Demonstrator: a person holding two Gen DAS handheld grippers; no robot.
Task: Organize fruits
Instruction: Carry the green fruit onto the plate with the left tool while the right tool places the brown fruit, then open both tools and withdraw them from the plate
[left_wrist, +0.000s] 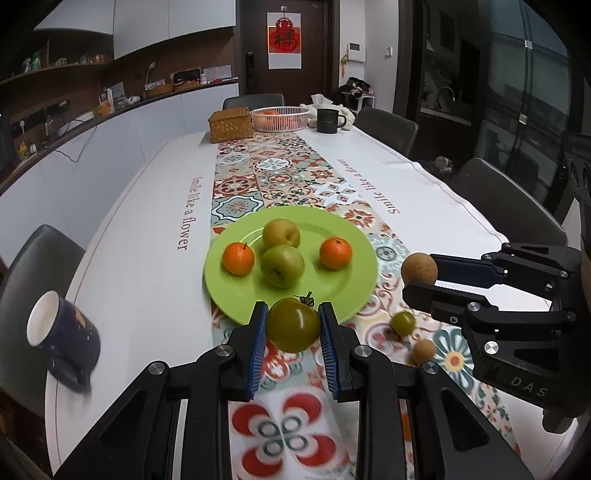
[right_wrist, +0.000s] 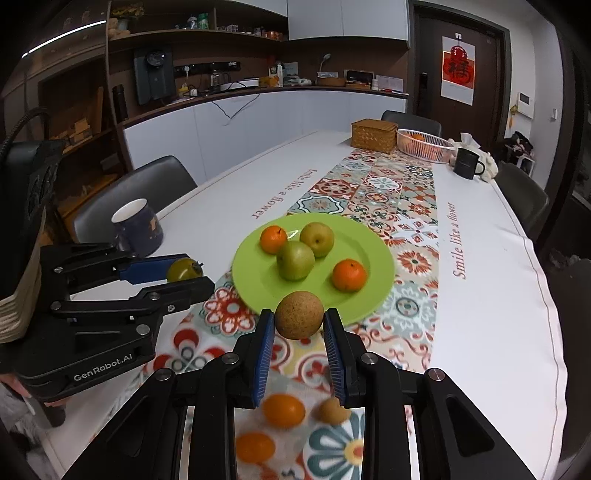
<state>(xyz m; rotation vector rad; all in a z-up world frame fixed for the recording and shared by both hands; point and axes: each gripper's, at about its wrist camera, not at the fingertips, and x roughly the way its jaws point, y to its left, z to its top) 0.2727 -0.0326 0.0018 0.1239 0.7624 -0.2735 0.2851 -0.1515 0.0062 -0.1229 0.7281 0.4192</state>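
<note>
Left claw is gripping a green tomato; right claw is gripping a brown round fruit, both near the green plate edge.

The desk wears a white cloth with a patterned runner down its middle. On the runner lies a green plate; beside it, a small green fruit and a brown one, and nearer, two oranges. A dark mug stands on the white part. At the far end are a wicker box, a white basket and a black mug.
</note>
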